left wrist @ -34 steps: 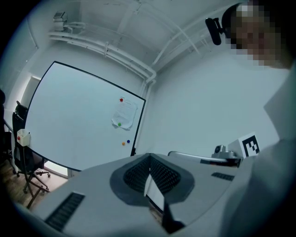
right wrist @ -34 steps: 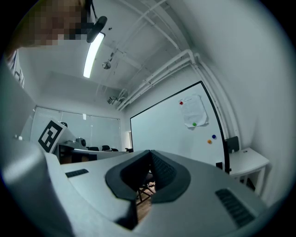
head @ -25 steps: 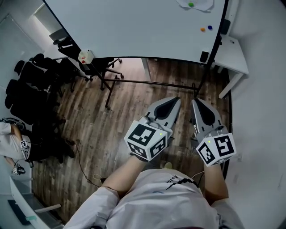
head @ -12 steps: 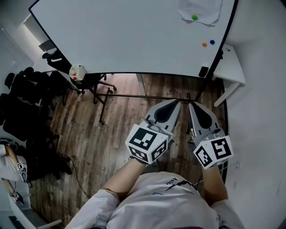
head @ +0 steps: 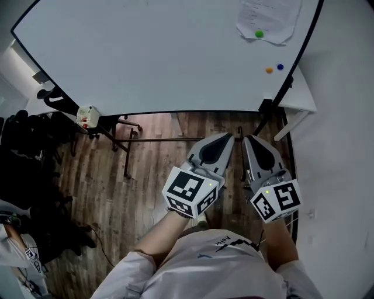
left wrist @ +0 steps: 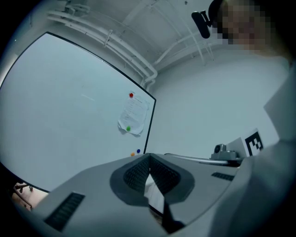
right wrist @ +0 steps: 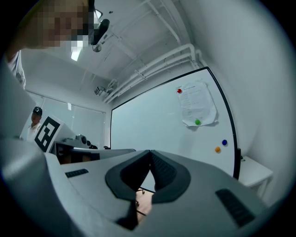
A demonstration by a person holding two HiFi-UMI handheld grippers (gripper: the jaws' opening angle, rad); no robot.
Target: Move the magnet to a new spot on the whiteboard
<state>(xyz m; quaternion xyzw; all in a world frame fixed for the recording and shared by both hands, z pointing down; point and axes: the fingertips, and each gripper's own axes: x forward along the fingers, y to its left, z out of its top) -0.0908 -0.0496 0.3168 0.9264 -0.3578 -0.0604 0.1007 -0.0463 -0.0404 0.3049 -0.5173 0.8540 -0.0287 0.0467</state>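
A large whiteboard [head: 152,52] on a wheeled stand fills the top of the head view. At its right end a sheet of paper [head: 270,17] is pinned by a green magnet [head: 259,34]; below it sit an orange magnet [head: 269,70] and a blue magnet [head: 280,67]. The right gripper view also shows a red magnet [right wrist: 179,91] at the paper's top. My left gripper [head: 229,137] and right gripper [head: 244,139] are side by side, held level, short of the board's lower edge. Both are shut and hold nothing.
A white side table [head: 299,99] stands at the board's right end. A small white box [head: 87,116] hangs at the board's lower left. Black chairs [head: 26,152] crowd the left over the wood floor [head: 146,169]. A wall [head: 345,146] is close on the right.
The whiteboard has grown larger and lower in the head view as I and both grippers came closer to it. The grippers stay shut and side by side.
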